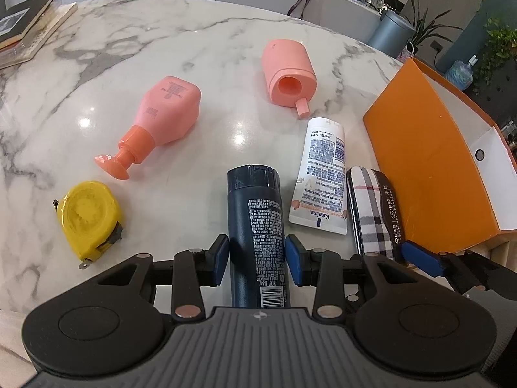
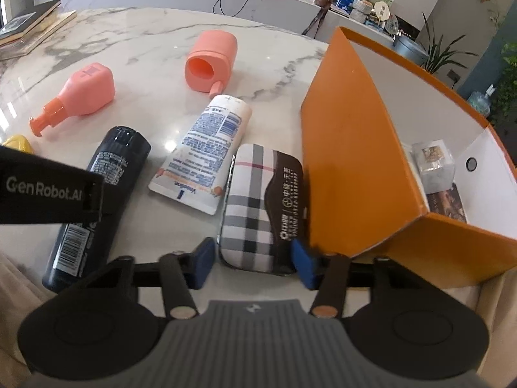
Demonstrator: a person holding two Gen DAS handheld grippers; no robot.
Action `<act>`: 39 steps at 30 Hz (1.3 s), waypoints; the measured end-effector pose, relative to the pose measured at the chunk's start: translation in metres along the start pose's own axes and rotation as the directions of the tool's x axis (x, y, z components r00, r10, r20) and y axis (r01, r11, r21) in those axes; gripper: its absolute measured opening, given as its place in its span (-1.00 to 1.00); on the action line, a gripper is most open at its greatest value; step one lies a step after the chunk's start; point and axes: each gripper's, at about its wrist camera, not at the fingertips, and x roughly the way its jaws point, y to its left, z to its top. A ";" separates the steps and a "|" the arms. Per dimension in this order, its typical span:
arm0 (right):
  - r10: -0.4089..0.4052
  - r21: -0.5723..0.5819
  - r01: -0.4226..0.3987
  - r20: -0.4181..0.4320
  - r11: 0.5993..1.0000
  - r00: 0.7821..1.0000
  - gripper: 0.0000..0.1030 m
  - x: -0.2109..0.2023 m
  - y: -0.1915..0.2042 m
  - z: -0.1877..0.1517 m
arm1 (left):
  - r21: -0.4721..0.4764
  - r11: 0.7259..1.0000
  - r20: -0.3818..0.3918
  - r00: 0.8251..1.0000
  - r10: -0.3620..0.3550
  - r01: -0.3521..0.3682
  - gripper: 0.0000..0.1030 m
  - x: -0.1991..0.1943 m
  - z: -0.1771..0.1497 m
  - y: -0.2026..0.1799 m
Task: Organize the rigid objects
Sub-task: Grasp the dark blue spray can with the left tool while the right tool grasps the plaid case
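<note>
Left gripper (image 1: pixel 257 258) clamps dark bottle (image 1: pixel 255 223) — right gripper (image 2: pixel 253 266) straddles plaid case (image 2: pixel 255 207).

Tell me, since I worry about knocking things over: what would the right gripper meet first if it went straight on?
The plaid case: it already lies between the right gripper's open jaws, near end first. Beyond it, probably the orange box wall.

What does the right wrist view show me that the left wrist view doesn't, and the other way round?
Right wrist only: the items lying inside the orange box, and the right gripper straddling the plaid case. Left wrist only: the whole yellow tape measure, and the left gripper shut on the dark bottle. Both: that bottle, the case, the white tube, the two pink containers and the box.
</note>
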 end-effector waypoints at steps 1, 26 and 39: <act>0.002 -0.003 -0.002 -0.001 1.000 1.000 -0.01 0.000 0.000 0.000 | -0.001 1.000 0.000 1.000 -0.001 0.001 -0.17 0.000 0.000 0.000; 0.127 0.004 -0.127 0.058 0.992 0.990 -0.12 -0.020 -0.003 -0.011 | -0.041 0.999 0.022 1.000 0.002 -0.001 -0.20 -0.003 -0.001 0.005; 0.072 0.279 -0.070 0.003 0.958 0.997 0.27 0.001 -0.024 -0.004 | -0.064 0.998 0.036 0.999 -0.026 0.028 -0.22 -0.003 0.000 0.010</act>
